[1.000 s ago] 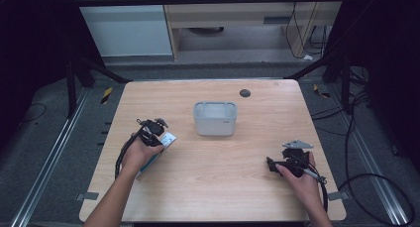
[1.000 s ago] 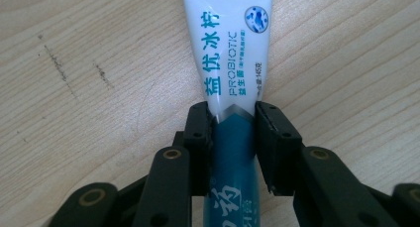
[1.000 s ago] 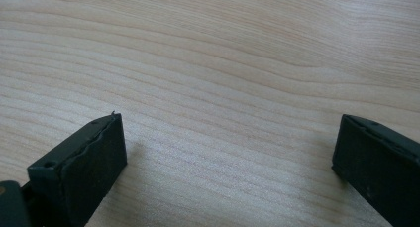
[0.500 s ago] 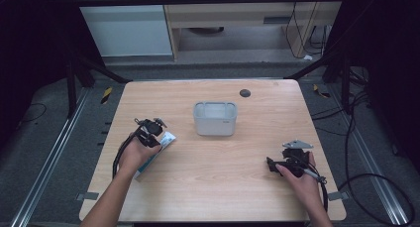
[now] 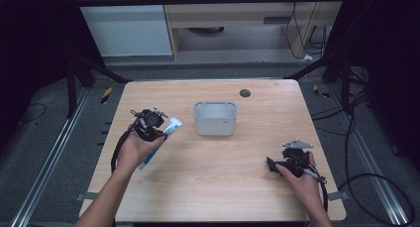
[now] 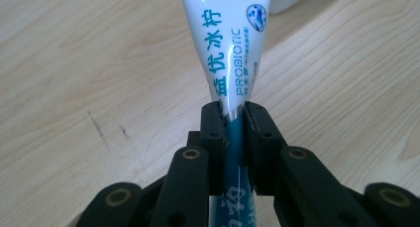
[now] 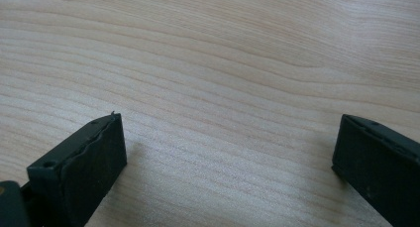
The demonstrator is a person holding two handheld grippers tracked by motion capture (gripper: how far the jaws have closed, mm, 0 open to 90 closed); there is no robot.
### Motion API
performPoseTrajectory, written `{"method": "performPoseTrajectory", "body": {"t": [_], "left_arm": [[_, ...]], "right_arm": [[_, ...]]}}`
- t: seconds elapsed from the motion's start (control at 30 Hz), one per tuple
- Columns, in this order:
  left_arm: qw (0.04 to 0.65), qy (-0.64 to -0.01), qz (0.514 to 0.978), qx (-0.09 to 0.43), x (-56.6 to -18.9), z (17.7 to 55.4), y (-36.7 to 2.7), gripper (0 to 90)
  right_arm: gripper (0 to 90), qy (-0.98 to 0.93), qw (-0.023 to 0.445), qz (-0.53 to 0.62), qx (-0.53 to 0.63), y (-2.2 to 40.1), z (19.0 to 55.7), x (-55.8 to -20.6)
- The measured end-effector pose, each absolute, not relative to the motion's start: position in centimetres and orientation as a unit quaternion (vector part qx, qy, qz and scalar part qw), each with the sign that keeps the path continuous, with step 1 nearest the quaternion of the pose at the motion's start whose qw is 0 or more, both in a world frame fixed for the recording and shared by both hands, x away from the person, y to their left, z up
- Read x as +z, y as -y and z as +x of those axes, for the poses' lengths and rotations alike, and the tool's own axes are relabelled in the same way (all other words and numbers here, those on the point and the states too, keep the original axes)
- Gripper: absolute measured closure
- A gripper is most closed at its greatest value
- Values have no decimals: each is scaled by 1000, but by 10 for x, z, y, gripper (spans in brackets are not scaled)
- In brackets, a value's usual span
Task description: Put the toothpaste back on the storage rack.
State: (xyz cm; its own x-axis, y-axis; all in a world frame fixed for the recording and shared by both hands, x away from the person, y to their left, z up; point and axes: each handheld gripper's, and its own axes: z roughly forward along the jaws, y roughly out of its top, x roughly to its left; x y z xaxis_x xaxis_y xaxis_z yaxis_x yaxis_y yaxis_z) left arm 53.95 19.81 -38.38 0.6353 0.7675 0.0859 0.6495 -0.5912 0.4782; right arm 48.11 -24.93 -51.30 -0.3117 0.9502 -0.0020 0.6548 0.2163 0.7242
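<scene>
Since a second ago the left hand-held gripper (image 5: pixel 159 124) has drawn slightly back toward the near left of the tabletop (image 5: pixel 213 187), and the tube (image 5: pixel 161 140) it holds has come with it; the right hand-held gripper (image 5: pixel 271 165) has stayed where it was near the right edge.

In the left gripper view the tube (image 6: pixel 229 43) carries readable writing: blue Chinese characters running along its white body, the word "PROBIOTIC" beside them, a line of smaller print too fine to read, and a small round blue emblem near the wider end. None of this can be read from the high view, where the tube is just a white and teal strip lying under the left hand (image 5: pixel 132 150).

Count: one tube, one grey box (image 5: pixel 214 118) at the middle of the tabletop, one small dark round disc (image 5: pixel 244 92) near the far edge, two hand-held grippers.

The left hand-held gripper (image 6: pixel 233 119) is pinching the tube across its teal section, the jaws pressed to both sides of it. In the right gripper view the right hand-held gripper (image 7: pixel 228 147) is spread wide, with bare wood between its jaws.

The high view adds the box, whose corner barely enters the left gripper view.
</scene>
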Motion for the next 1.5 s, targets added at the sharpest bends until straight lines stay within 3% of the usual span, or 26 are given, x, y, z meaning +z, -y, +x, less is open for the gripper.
{"method": "performPoseTrajectory", "body": {"t": [0.87, 1.5], "left_arm": [[274, -362, 873, 178, -329, 544, -125, 793], [299, -354, 867, 187, -306, 549, -107, 793]], "right_arm": [[5, -745, 231, 539, 318, 249, 481, -513], [5, -745, 232, 539, 318, 249, 481, -513]]}}
